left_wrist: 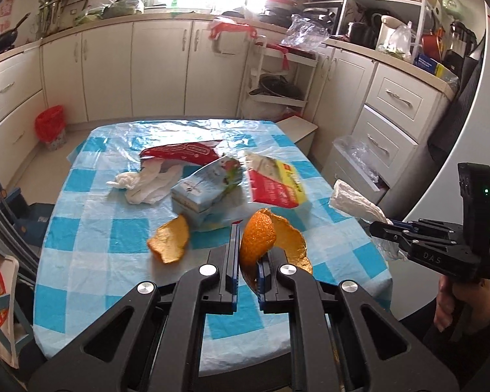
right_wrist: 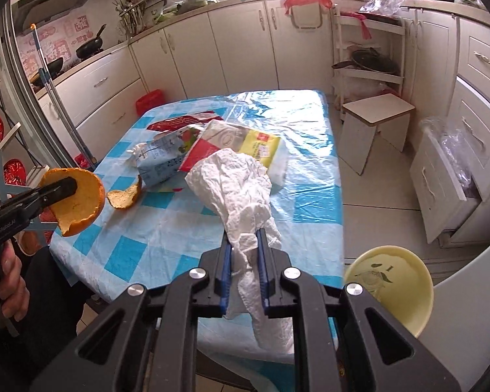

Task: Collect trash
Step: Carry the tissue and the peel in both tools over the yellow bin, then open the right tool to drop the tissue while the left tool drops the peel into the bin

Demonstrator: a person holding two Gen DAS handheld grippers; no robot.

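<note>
A: What is seen, from the biggest thing down?

B: A desk covered with a blue-and-white checked plastic sheet is seen, with trash gathered near its middle. The largest pieces are a red-and-yellow tissue pack and a torn blue carton, touching each other. Behind them a red wrapper is laid, with crumpled white tissue just beside it.

A: And what is held?

B: A crumpled paper towel is clenched in the right claw, lifted clear of the desk. A large orange peel is gripped in the left claw, also off the desk. A smaller peel is left lying near the carton.

A: How are these expected to handle?

B: The towel is judged light and soft; it droops on both sides of the pads, so a hold on its bunched middle is preferred. The peel is judged light, curved and slightly stiff, likely to crack if squeezed hard; its edge is best pinched. The carton is probably empty and crushable, and its torn top offers a flap. The wrapper is thought slippery and flat, best taken where it lifts.

A: Where might it all go?

B: A red-lined bin is seen on the floor, well apart from the desk.
</note>
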